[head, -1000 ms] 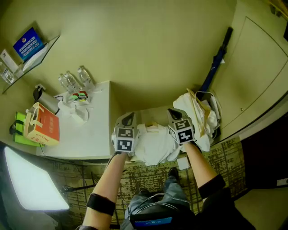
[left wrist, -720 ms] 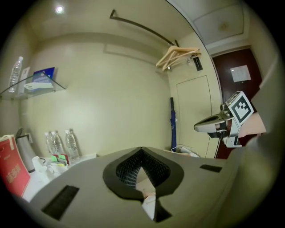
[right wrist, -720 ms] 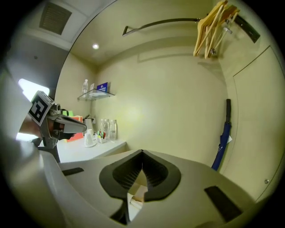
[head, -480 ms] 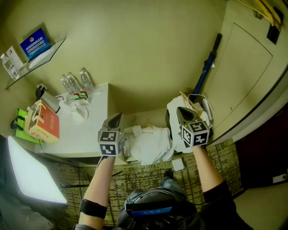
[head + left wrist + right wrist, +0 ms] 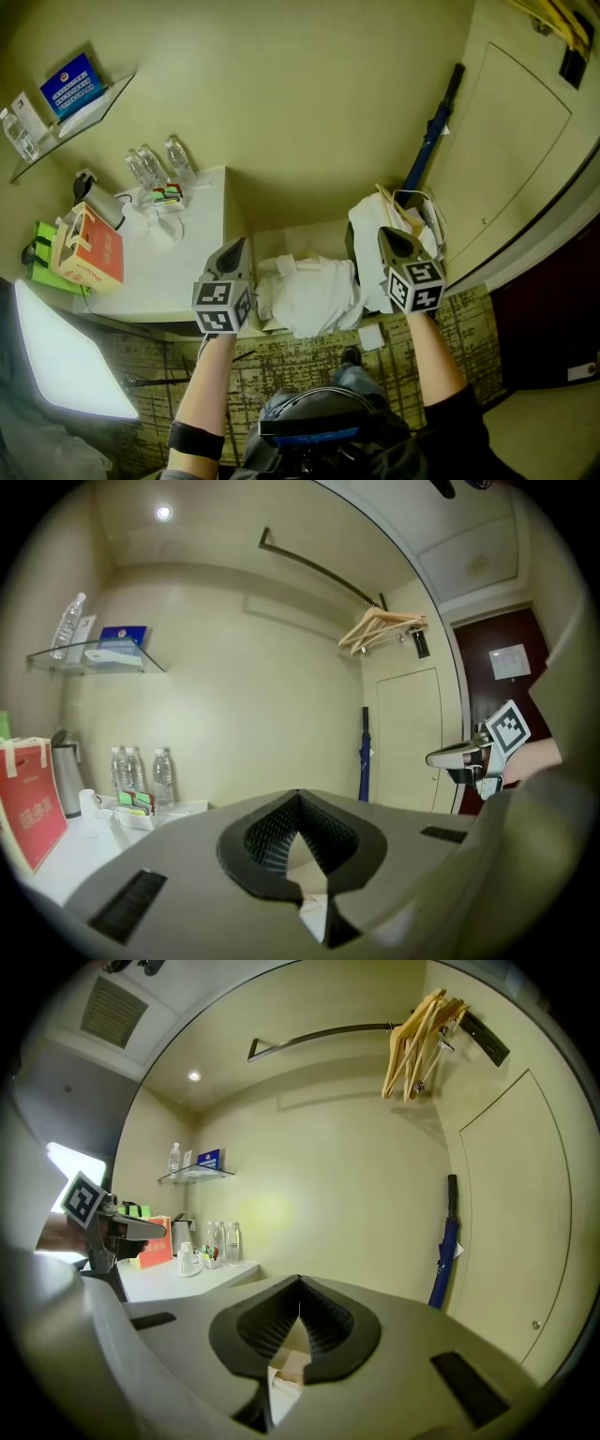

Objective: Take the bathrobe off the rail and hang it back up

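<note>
Head view, we see the white bathrobe (image 5: 309, 295) heaped on the low shelf (image 5: 286, 240) beside the counter (image 5: 202, 253), long axis left to right, left gripper (image 5: 234, 251) and right gripper (image 5: 389, 239) either side, both clenched shut, empty, rail (image 5: 319, 1033) overhead.

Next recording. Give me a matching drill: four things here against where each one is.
Things:
1. umbrella
2. hangers
3. water bottles
4. bathrobe

Places:
A. standing on the white counter
B. hooked on the rail
C. propped in the corner
D. heaped on the low shelf

Pairs: 1-C, 2-B, 3-A, 4-D.
</note>
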